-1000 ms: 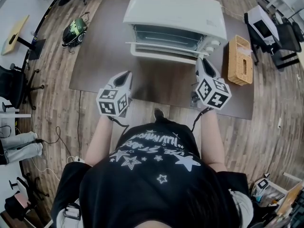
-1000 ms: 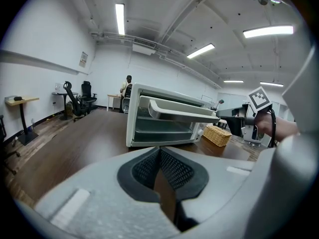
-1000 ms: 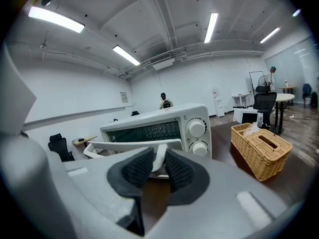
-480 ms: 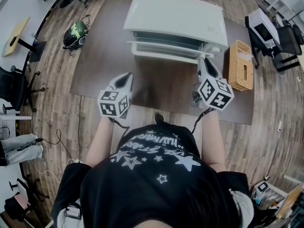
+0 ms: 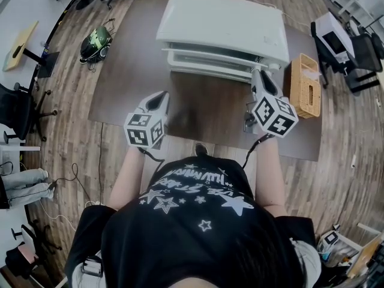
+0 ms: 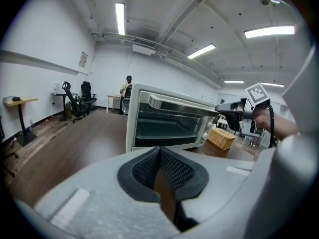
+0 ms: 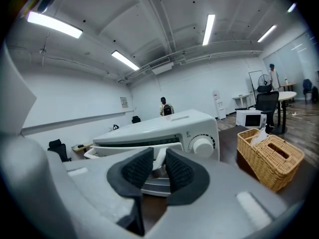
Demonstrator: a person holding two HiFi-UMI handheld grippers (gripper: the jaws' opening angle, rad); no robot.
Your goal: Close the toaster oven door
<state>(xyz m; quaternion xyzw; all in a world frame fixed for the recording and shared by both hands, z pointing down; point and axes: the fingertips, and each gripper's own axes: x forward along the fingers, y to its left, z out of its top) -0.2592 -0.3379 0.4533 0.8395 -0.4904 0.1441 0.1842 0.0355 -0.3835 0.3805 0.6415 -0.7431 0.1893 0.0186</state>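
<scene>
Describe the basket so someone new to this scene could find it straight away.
Find the dark brown rectangular tabletop in front of the person, with the large white toaster oven at its far side. Just right of the oven, beside its knobs, sits the tan woven wicker basket, the only woven thing on that table.

White toaster oven [image 5: 222, 23] on brown tabletop [image 5: 132, 71], glass door [image 5: 207, 57] tilted nearly shut

No text can be read.
- Black shirt [image 5: 192, 188]: the white stylised lettering is illegible.
- Wall notice [image 6: 82, 59]: too small to resolve.
- Toaster oven dial [image 7: 203, 146]: the marks around it cannot be resolved.
</scene>
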